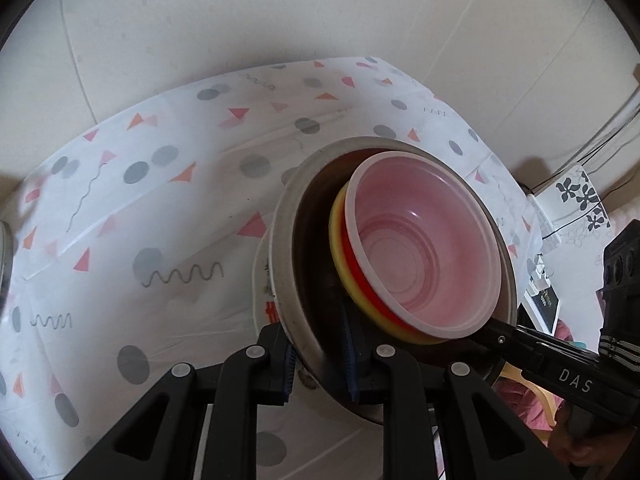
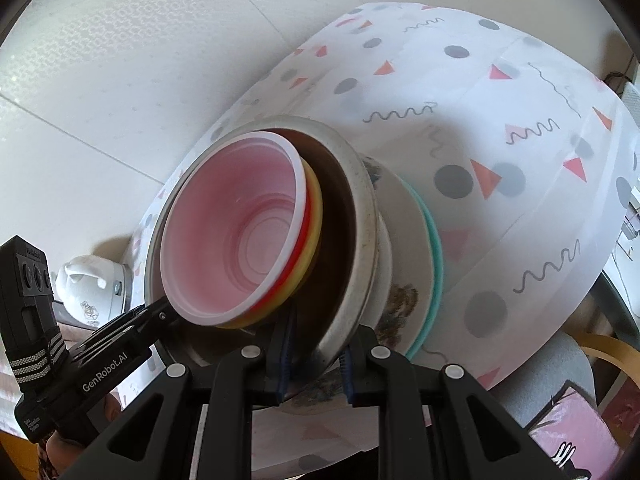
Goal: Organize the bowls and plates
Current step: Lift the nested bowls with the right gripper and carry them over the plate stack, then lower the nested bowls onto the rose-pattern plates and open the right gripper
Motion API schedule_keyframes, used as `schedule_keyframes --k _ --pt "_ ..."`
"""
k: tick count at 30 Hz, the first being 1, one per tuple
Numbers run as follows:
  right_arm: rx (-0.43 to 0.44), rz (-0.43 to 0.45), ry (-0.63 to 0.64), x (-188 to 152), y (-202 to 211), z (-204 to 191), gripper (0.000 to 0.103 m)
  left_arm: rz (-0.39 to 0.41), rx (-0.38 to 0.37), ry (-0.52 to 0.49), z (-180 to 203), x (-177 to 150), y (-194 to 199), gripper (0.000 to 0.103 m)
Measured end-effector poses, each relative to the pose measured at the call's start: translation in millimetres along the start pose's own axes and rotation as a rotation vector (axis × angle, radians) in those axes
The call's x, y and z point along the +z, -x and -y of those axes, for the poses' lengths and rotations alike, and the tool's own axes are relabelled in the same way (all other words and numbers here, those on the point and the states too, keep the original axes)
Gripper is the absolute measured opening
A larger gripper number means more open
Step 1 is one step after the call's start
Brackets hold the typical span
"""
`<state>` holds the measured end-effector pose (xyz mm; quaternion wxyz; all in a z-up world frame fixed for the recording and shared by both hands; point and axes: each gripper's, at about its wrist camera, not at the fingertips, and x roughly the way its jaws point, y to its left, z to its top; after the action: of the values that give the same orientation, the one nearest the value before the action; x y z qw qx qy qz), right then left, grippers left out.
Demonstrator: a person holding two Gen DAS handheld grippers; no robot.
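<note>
A nested stack is carried at frame centre in both views: a translucent pink bowl (image 1: 424, 248) is seated in a yellow bowl (image 1: 340, 256), both inside a metal bowl (image 1: 286, 264), with a white plate (image 2: 404, 248) and a teal plate (image 2: 434, 252) beneath. The left gripper (image 1: 322, 364) is clamped narrowly on the metal bowl's rim at lower centre of its view; the right gripper (image 2: 316, 364) is clamped likewise on the rim opposite. The stack is judged to be in transit over the patterned tablecloth (image 1: 160, 200); it would best be kept level, both grips held equal, and lowered together, since the inner bowls sit loose. The stack's underside is hidden; whether it touches the cloth cannot be told; a white kettle (image 2: 88, 276) is partly cut off at lower left.
</note>
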<state>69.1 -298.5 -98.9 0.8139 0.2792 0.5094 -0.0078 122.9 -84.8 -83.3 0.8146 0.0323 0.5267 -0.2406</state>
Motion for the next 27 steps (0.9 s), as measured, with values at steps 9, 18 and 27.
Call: schedule_keyframes --k 9,18,27 --pt "-0.021 -0.011 -0.012 2 -2 6 0.019 -0.016 -0.001 0.007 1 0 -9 0.021" --pt "-0.046 -0.009 0.002 0 -3 0 0.019 -0.017 0.008 0.019 -1 -3 -12 0.022" --pt "-0.047 -0.007 -0.006 -1 -3 1 0.02 -0.012 0.023 0.027 0 -6 -12 0.023"
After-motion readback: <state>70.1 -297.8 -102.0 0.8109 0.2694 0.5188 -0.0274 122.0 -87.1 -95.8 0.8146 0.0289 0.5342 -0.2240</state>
